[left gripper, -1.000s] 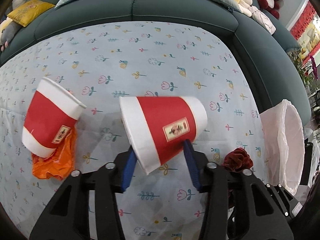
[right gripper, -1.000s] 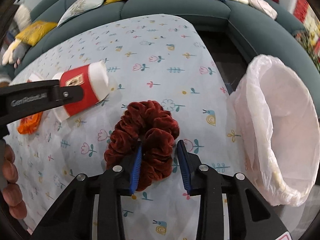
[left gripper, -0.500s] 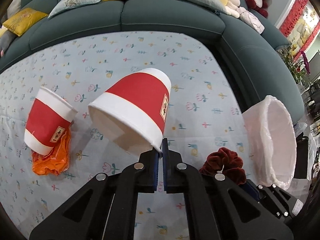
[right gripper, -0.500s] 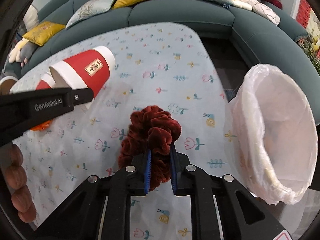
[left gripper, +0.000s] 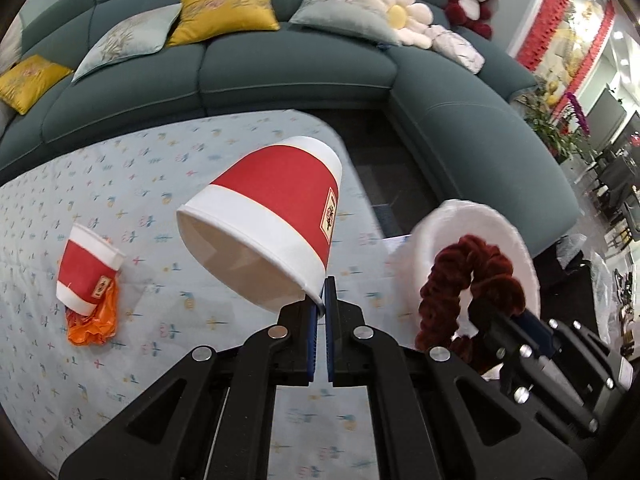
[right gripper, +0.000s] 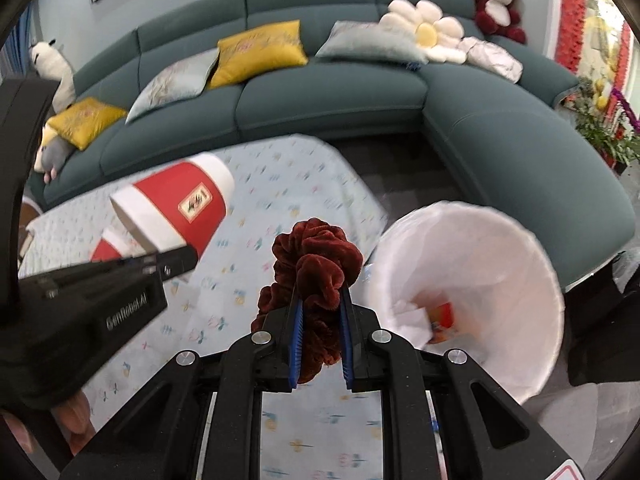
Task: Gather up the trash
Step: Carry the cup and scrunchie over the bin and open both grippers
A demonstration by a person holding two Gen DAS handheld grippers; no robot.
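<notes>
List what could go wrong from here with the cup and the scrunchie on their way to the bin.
1. The left gripper pinches the paper cup only by the thin edge of its rim; the cup hangs far out to one side, so it may twist or slip free.
2. The dark red scrunchie is soft and bulges out of the right gripper; it may snag on the pads and not drop cleanly.
3. The bag-lined bin has a loose liner; a gripper could catch it.

Smooth paper cup, plush velvet scrunchie, thin crinkled plastic bin liner, matt printed tablecloth.
</notes>
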